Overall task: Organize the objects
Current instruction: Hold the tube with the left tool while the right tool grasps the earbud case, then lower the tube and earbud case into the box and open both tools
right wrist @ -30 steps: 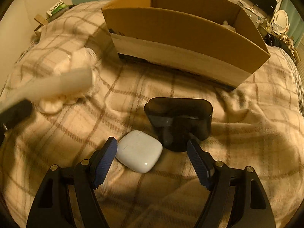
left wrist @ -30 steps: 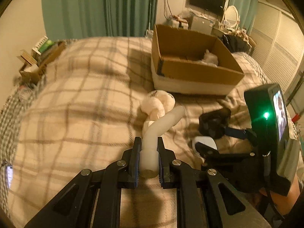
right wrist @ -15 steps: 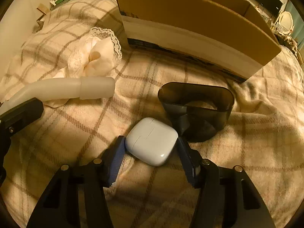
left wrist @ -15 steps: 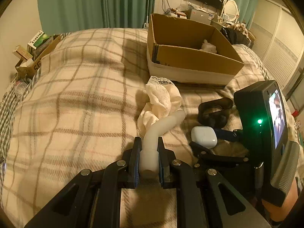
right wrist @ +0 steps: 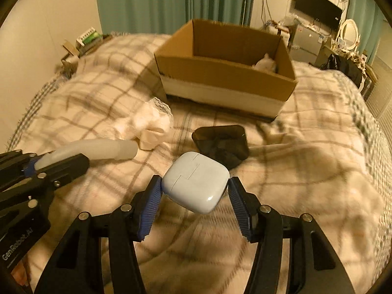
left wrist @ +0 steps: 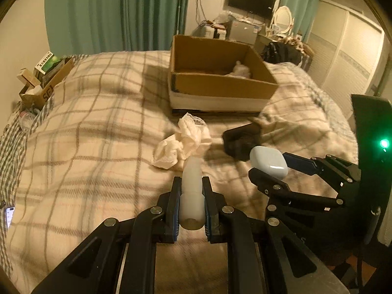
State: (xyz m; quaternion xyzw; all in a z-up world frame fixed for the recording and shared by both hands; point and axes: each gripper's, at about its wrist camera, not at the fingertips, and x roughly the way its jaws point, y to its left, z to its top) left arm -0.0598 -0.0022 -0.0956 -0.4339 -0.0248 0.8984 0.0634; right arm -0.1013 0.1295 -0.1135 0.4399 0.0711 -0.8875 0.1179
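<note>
My left gripper [left wrist: 191,183] is shut on a white bent plastic tube [left wrist: 191,196] and holds it above the plaid bed; the tube also shows in the right wrist view [right wrist: 98,150]. My right gripper [right wrist: 194,183] is shut on a white earbud case [right wrist: 196,182], lifted off the blanket; the case also shows in the left wrist view [left wrist: 268,162]. A crumpled white cloth [left wrist: 183,144] and a dark plastic tray [right wrist: 220,144] lie on the bed ahead. An open cardboard box [left wrist: 218,78] stands beyond them with a white item [left wrist: 241,69] inside.
The plaid blanket [left wrist: 85,132] covers the bed. A small carton of boxes [left wrist: 41,78] sits off the bed's far left. A phone [left wrist: 9,214] lies at the left edge. A dresser with a monitor [left wrist: 252,0] stands at the back.
My right gripper closed on the earbud case and lifted it off the blanket. Both grippers rose and pulled back, with the tube still held in the left.
</note>
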